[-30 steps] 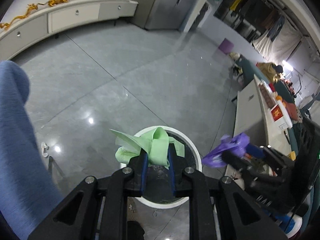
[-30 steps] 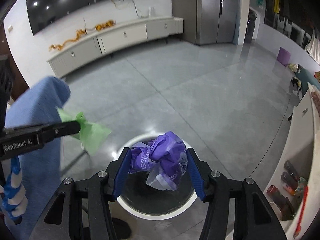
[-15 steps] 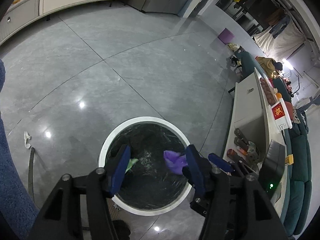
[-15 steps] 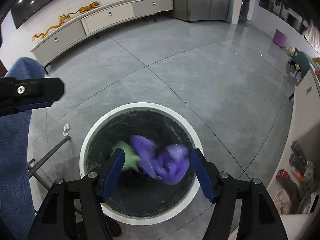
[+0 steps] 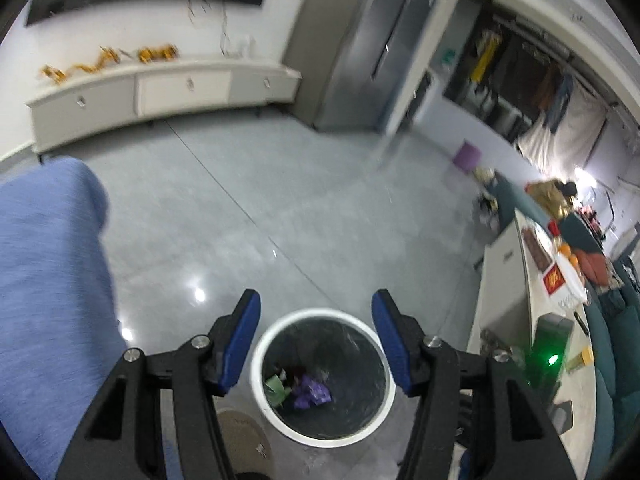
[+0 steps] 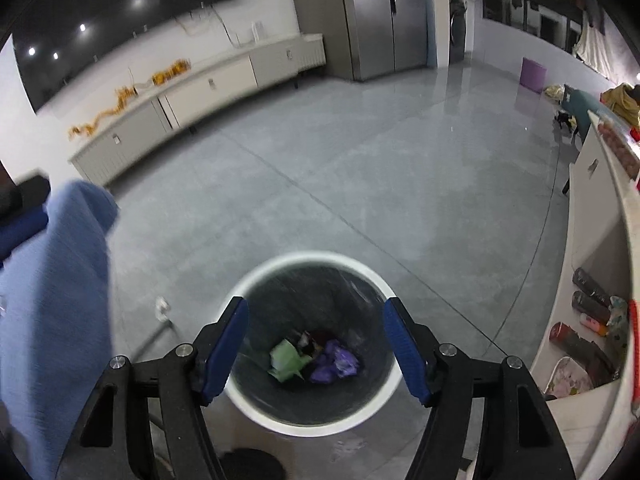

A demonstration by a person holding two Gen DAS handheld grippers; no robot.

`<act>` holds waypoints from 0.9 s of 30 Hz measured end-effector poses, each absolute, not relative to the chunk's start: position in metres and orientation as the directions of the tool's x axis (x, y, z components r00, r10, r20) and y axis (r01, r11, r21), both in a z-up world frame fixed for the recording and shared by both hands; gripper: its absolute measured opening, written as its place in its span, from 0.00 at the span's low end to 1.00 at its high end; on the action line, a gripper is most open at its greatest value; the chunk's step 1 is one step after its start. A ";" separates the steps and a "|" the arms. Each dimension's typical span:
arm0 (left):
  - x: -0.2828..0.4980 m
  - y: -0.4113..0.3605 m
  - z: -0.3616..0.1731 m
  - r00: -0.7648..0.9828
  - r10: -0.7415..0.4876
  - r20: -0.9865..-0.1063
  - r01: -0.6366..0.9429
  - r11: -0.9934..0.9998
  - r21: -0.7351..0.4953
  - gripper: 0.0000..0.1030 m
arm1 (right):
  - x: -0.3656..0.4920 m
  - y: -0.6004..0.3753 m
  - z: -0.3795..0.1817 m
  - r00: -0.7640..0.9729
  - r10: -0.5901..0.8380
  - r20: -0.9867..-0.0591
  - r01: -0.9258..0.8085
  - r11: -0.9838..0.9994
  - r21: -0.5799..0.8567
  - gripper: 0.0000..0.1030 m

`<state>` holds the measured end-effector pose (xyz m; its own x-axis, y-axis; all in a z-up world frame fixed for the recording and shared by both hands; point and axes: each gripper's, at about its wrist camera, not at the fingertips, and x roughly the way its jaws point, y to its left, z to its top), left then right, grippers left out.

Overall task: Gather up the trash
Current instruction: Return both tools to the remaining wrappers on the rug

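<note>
A round white bin (image 5: pixel 322 438) with a black liner stands on the grey floor below both grippers; it also shows in the right wrist view (image 6: pixel 316 426). A crumpled green wrapper (image 5: pixel 277 387) and a purple wrapper (image 5: pixel 310 391) lie at its bottom, also seen in the right wrist view as the green wrapper (image 6: pixel 288 360) and the purple wrapper (image 6: pixel 334 364). My left gripper (image 5: pixel 316 308) is open and empty, high above the bin. My right gripper (image 6: pixel 316 314) is open and empty above the bin.
A blue cloth-covered object (image 5: pixel 48 300) stands at the left, close to the bin. A white counter (image 6: pixel 592 280) with bottles and clutter runs along the right. A low white cabinet (image 5: pixel 160 88) lines the far wall. A small white scrap (image 6: pixel 161 306) lies on the floor.
Both grippers opened and dropped the green and purple wrappers into the bin. Both grippers have since risen and tilted up, so the bin looks smaller and lower.
</note>
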<state>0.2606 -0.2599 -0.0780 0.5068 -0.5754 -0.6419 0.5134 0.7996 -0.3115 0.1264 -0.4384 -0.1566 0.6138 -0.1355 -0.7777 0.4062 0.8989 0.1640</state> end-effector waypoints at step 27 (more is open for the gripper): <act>0.137 0.084 0.044 0.908 -0.165 -0.384 0.091 0.975 -0.204 0.56 | 0.067 -0.195 0.050 0.925 0.105 -0.366 0.011 0.953 0.301 1.00</act>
<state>0.1366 0.0839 0.0439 0.9084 -0.1648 -0.3842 0.0906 0.9748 -0.2039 0.0674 -0.1949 0.0504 0.9246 0.1050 -0.3661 0.0110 0.9534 0.3014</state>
